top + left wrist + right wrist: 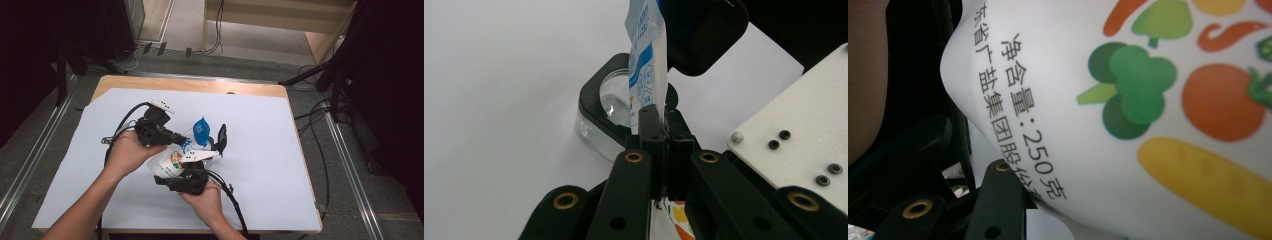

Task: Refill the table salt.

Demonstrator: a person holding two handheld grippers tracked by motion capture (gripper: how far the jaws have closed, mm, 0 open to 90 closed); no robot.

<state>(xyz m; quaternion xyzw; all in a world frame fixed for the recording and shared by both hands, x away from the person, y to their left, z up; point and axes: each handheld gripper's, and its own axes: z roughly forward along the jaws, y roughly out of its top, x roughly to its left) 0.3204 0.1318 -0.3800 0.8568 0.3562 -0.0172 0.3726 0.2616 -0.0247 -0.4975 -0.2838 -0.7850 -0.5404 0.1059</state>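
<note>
left gripper view: left gripper (663, 117) clamps the salt bag's (646, 60) edge

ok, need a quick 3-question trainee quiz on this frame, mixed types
1. True or false: the left claw is shut on the top edge of the white plastic pouch printed with vegetables.
2. Multiple choice: what lies on the white sheet just past the pouch in the left gripper view? A) a clear square container with a black rim B) a red metal mug C) a wooden spoon
3. Short answer: which claw grips the pouch's body, close to the printed broccoli?

Key: 1 true; 2 A; 3 the right claw, its camera pressed near the pouch's print, though its jaws are mostly hidden by the pouch.
</note>
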